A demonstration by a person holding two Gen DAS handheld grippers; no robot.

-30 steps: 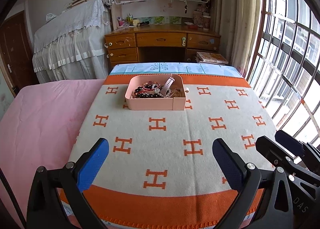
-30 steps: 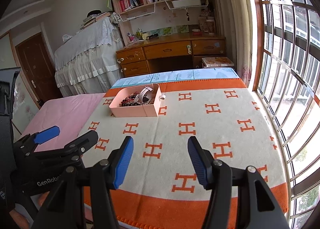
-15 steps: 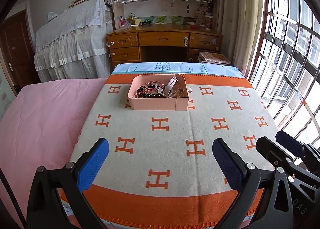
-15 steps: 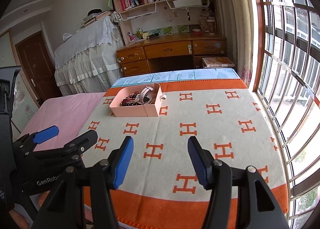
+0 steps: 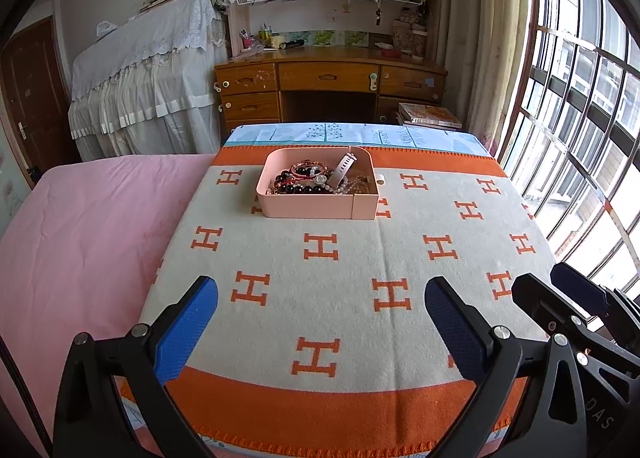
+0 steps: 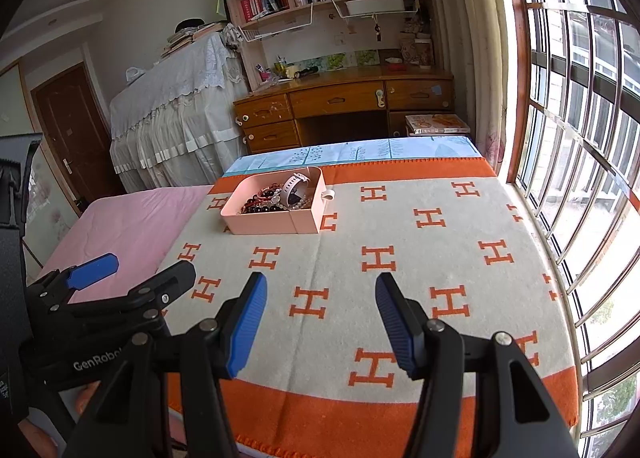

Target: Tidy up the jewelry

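Item: pink tray (image 5: 316,206) at the blanket's (image 5: 340,258) far end; in it we find beaded bracelets (image 5: 298,181) and a watch (image 5: 344,169), heaped together. Left gripper (image 5: 320,322) and right gripper (image 6: 320,322): both spread wide, empty, well short of it. Early or finished, we cannot tell.

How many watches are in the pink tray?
1 visible: a pale-strapped watch propped at the right side of the pink tray, over the bead bracelets. Others could be buried underneath.
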